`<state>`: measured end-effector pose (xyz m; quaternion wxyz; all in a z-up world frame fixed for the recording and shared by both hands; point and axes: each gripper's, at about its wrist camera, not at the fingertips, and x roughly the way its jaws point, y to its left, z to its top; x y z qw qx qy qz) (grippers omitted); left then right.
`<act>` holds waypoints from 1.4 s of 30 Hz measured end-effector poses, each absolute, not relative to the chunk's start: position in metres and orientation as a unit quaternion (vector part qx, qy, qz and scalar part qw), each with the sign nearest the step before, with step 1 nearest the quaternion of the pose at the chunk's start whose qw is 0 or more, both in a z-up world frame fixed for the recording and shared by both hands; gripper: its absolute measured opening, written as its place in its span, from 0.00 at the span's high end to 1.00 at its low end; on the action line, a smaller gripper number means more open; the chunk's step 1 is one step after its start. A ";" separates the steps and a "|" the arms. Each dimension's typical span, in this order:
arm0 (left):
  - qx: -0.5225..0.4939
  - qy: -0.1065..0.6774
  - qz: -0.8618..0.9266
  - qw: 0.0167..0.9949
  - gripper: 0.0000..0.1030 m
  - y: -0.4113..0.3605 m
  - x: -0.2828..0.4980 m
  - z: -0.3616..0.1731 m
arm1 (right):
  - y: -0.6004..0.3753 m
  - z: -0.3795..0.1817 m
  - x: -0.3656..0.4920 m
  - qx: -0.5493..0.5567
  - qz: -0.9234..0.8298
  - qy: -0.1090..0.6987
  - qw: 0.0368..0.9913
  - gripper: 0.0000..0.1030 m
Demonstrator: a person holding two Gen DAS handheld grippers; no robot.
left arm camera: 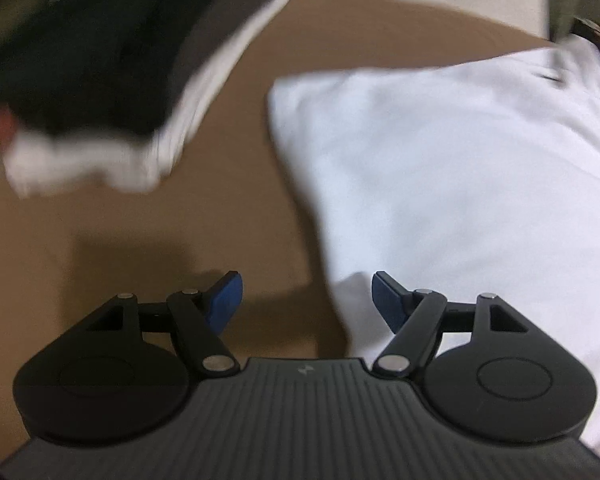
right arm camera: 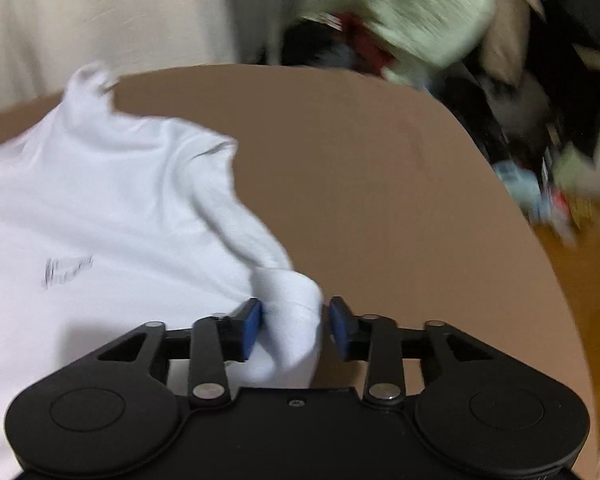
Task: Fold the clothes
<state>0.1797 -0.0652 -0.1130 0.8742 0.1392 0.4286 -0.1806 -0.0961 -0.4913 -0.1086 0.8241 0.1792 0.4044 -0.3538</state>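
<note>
A white T-shirt (right arm camera: pixel 112 208) lies spread on the brown table (right arm camera: pixel 360 152). The right hand-held gripper (right arm camera: pixel 294 320) has a bunched fold of the shirt's edge between its blue pads (right arm camera: pixel 252 324); the left pad touches cloth, a small gap shows at the right pad, so no firm grip. The left hand-held gripper (left arm camera: pixel 307 296) hangs wide open over the table, its right finger above the shirt's edge, holding nothing. A dark mark (right arm camera: pixel 66 270) on the shirt's front is too blurred to read. A stack of folded dark and white clothes (left arm camera: pixel 100 80) lies apart on the table
</note>
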 end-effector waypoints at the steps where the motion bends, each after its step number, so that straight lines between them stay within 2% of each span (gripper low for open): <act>1: 0.144 0.410 -0.211 0.875 0.31 -0.071 0.167 -0.105 | -0.495 -0.105 -0.103 0.211 -0.356 0.399 0.818 0.56; 4: 0.103 0.388 -0.329 0.855 0.31 -0.088 0.126 -0.088 | -0.496 -0.106 -0.134 0.323 -0.340 0.394 0.790 0.47; 6: 0.093 0.379 -0.413 0.823 0.31 -0.104 0.095 -0.081 | -0.496 -0.110 -0.156 0.402 -0.317 0.390 0.765 0.46; 9: 0.135 0.360 -0.501 0.775 0.30 -0.132 0.048 -0.081 | -0.494 -0.130 -0.185 0.517 -0.263 0.371 0.725 0.45; 13: 0.200 0.337 -0.563 0.728 0.23 -0.163 -0.007 -0.093 | -0.491 -0.142 -0.173 0.521 -0.238 0.381 0.726 0.44; 14: 0.211 0.341 -0.560 0.725 0.23 -0.169 -0.013 -0.099 | -0.488 -0.143 -0.166 0.510 -0.229 0.386 0.734 0.47; 15: 0.221 0.348 -0.556 0.722 0.23 -0.174 -0.018 -0.105 | -0.484 -0.140 -0.157 0.492 -0.214 0.389 0.749 0.57; 16: 0.220 0.355 -0.551 0.722 0.23 -0.175 -0.020 -0.107 | -0.479 -0.137 -0.147 0.474 -0.199 0.393 0.763 0.94; 19: 0.207 0.379 -0.537 0.724 0.23 -0.173 -0.022 -0.109 | -0.454 -0.104 -0.139 0.326 -0.250 0.406 0.816 0.95; 22: 0.187 0.396 -0.546 0.714 0.23 -0.165 -0.022 -0.104 | -0.445 -0.081 -0.153 0.193 -0.361 0.420 0.810 0.96; 27: 0.166 0.438 -0.574 0.672 0.23 -0.175 -0.028 -0.122 | -0.469 -0.118 -0.149 0.245 -0.321 0.474 0.782 0.94; 31: 0.226 0.422 -0.574 0.665 0.22 -0.181 -0.051 -0.134 | -0.484 -0.125 -0.162 0.314 -0.316 0.446 0.776 0.94; 33: 0.248 0.413 -0.572 0.664 0.13 -0.183 -0.060 -0.138 | -0.487 -0.124 -0.167 0.336 -0.313 0.431 0.776 0.94; 35: 0.253 0.413 -0.569 0.664 0.07 -0.183 -0.066 -0.141 | -0.490 -0.125 -0.173 0.357 -0.313 0.421 0.773 0.92; 37: 0.254 0.413 -0.563 0.670 0.06 -0.182 -0.071 -0.140 | -0.492 -0.125 -0.178 0.376 -0.314 0.411 0.769 0.88; 39: 0.255 0.415 -0.558 0.672 0.06 -0.181 -0.073 -0.140 | -0.498 -0.124 -0.185 0.397 -0.314 0.402 0.763 0.71; 40: 0.255 0.417 -0.557 0.672 0.06 -0.180 -0.075 -0.140 | -0.501 -0.124 -0.187 0.408 -0.313 0.398 0.760 0.56; 41: 0.251 0.422 -0.560 0.667 0.06 -0.179 -0.076 -0.139 | -0.502 -0.124 -0.186 0.418 -0.310 0.396 0.757 0.48; 42: 0.245 0.428 -0.565 0.662 0.07 -0.178 -0.075 -0.140 | -0.501 -0.124 -0.187 0.426 -0.304 0.394 0.756 0.48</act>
